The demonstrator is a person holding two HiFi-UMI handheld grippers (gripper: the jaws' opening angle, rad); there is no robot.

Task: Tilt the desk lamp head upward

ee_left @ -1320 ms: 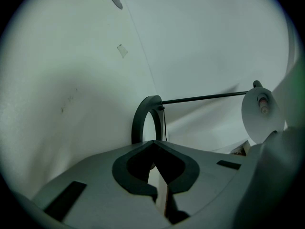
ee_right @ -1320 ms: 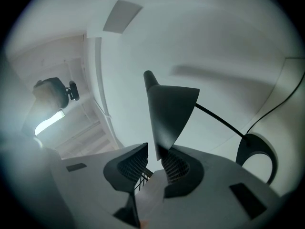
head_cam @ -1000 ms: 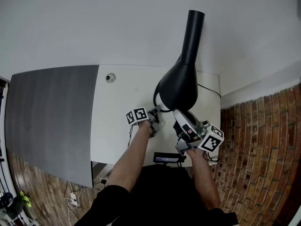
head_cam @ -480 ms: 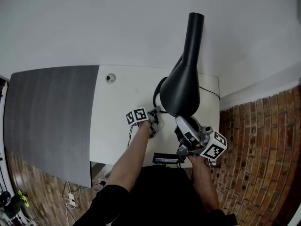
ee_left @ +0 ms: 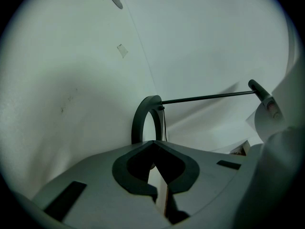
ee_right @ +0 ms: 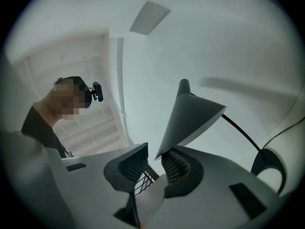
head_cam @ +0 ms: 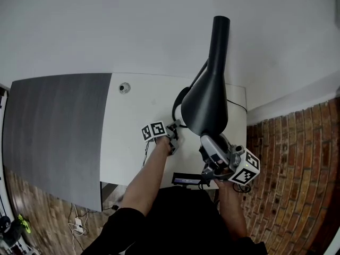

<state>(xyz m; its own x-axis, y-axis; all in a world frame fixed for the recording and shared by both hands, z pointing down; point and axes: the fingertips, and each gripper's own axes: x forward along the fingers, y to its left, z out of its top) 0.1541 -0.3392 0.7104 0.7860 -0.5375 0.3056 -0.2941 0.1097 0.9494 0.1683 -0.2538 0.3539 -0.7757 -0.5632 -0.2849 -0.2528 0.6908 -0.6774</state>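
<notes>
Black lamp head [head_cam: 206,102] stands tipped well up above the white bench [head_cam: 133,126], its rim clenched in the jaws of the right gripper [ee_right: 155,168] while the left gripper [ee_left: 153,149] pinches the ring base [ee_left: 141,123], so probably only release remains.

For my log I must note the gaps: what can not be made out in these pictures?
Head view: lamp head hides most of the base ring.
Right gripper view: right claw straddles the lamp head's rim; clamped or loose, unclear.
Head view: dark bar at the desk's near edge, too small to identify.
</notes>
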